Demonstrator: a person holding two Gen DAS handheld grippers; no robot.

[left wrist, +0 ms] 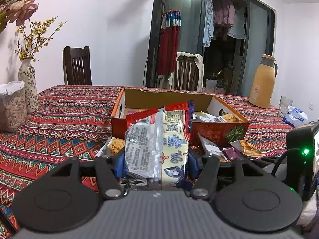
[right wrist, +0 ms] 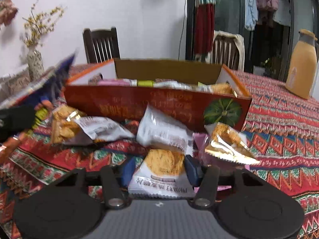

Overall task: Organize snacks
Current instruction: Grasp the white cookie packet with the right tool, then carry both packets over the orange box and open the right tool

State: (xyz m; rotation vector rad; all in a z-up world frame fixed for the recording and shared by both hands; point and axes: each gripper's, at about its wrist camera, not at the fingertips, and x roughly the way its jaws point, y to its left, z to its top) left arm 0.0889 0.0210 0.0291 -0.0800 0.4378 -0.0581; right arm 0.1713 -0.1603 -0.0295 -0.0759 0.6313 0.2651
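Note:
My left gripper is shut on a large red, white and blue snack packet that stands up between its blue pads, just in front of the orange cardboard box. That box holds several wrapped snacks. In the right wrist view my right gripper has its pads against the sides of a white packet with a round golden cracker. Loose packets lie on the cloth between it and the box. The left gripper's packet shows blurred at the left edge.
A patterned red tablecloth covers the table. An orange thermos, a glass and a blue-white bag stand far right. A flower vase and a clear container stand left. Two chairs sit behind.

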